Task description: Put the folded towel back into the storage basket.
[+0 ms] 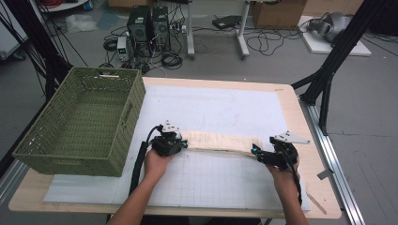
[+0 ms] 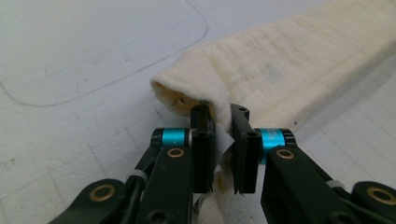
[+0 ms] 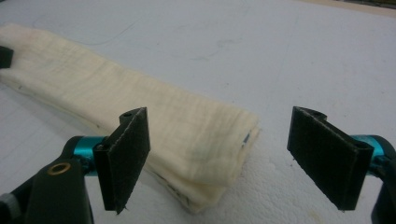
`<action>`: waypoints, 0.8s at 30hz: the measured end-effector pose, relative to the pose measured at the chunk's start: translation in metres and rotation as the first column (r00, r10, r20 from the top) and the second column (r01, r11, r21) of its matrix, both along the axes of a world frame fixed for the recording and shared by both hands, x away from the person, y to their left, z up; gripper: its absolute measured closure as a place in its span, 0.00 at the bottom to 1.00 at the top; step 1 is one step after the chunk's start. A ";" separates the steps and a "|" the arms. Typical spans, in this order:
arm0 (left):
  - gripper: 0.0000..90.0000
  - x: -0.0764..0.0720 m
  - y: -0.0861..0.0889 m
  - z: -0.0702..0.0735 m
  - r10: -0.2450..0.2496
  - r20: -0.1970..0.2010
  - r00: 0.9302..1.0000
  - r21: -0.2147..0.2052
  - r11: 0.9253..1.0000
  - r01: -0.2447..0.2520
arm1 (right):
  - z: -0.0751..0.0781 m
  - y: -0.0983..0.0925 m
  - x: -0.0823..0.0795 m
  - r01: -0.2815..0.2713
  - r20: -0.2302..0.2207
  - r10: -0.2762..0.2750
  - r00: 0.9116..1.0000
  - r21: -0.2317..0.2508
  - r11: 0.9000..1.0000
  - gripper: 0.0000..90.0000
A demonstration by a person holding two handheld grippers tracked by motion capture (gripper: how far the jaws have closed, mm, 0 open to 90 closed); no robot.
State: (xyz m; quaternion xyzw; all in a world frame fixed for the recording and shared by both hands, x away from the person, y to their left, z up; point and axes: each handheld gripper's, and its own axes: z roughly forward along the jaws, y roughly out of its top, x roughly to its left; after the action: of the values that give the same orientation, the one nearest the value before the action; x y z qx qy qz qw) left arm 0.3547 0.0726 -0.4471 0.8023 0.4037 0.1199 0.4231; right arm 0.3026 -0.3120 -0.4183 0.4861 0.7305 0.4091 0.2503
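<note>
While the left tongs (image 2: 223, 154) pinch one end of the folded cream cloth (image 1: 218, 141) lying across the tabletop (image 1: 225, 105), the right tongs (image 3: 219, 163) stand spread around the far end, not yet gripping. Risk here: close too shallow and they'll catch only the top layers, spilling the fold open.
</note>
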 end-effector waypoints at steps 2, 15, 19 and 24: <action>0.89 0.000 0.000 0.000 0.001 0.000 1.000 -0.002 1.000 -0.001 | 0.000 -0.001 0.001 0.010 -0.004 -0.010 1.000 0.009 1.000 0.25; 0.89 0.001 0.003 0.000 -0.005 -0.018 1.000 -0.010 1.000 0.005 | -0.006 -0.018 0.010 0.059 -0.048 -0.056 0.997 0.046 0.997 0.43; 0.89 0.001 0.003 0.000 -0.007 -0.018 1.000 -0.015 1.000 0.007 | -0.013 -0.010 0.013 0.016 -0.087 -0.013 0.996 0.030 0.999 0.47; 0.89 0.002 0.004 0.000 -0.012 -0.020 1.000 -0.011 1.000 0.012 | -0.022 -0.003 0.017 -0.027 -0.143 0.027 0.989 0.001 1.000 0.59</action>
State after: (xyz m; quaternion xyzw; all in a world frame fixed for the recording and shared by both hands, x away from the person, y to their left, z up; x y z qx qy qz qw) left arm 0.3563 0.0765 -0.4475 0.8036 0.4037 0.1073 0.4239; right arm 0.3198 -0.3153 -0.4407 0.5043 0.7533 0.3760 0.1920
